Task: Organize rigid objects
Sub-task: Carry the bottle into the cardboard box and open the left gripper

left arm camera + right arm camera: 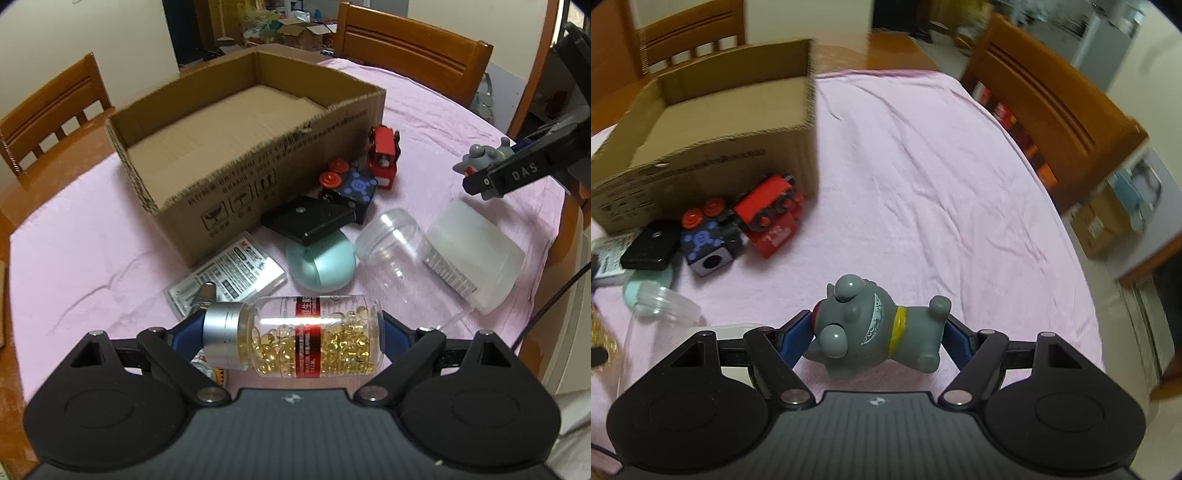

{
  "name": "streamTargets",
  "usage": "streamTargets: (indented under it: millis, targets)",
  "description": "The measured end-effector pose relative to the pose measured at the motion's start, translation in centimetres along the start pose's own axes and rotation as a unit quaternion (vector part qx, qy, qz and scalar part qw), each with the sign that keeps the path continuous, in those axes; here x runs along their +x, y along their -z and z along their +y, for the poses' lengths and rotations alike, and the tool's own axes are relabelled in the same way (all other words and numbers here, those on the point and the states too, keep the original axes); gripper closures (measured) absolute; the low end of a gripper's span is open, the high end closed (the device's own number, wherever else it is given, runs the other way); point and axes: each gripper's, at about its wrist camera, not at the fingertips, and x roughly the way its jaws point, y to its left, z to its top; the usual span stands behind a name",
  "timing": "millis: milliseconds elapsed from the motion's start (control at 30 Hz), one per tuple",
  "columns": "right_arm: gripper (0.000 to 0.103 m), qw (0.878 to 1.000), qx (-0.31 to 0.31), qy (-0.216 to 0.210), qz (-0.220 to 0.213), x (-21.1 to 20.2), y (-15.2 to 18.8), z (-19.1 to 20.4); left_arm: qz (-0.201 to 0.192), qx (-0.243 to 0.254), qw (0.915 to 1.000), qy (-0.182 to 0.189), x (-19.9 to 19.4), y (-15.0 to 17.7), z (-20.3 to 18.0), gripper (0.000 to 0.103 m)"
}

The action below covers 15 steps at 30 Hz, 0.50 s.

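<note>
A clear bottle of yellow capsules (310, 336) with a silver cap lies crosswise in my left gripper (291, 325), which is shut on it, one blue pad on the cap and the other on the base. My right gripper (876, 325) is shut on a grey toy figure (871, 328) with a yellow collar, held sideways over the pink cloth (923, 184). In the left wrist view that toy (480, 157) and the right gripper's fingers (509, 173) show at the far right. An open cardboard box (258, 173) stands at the back left, with only flat cardboard inside.
In front of the box lie a red toy train (384, 155), a blue-dotted cube (356, 184), a black block (314, 218), a teal rounded object (321, 262), a clear jar (391, 240), a white container (476, 251) and a blister pack (229, 273). Wooden chairs (413, 40) ring the table.
</note>
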Motion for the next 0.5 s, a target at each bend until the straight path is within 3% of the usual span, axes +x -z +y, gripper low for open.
streamTargets:
  millis: [500]
  targets:
    - [0.025,0.986,-0.133,-0.089,-0.053,-5.7,-3.7,0.2,-0.024,-0.030,0.9990,-0.022,-5.7,-5.3,-0.7,0.010]
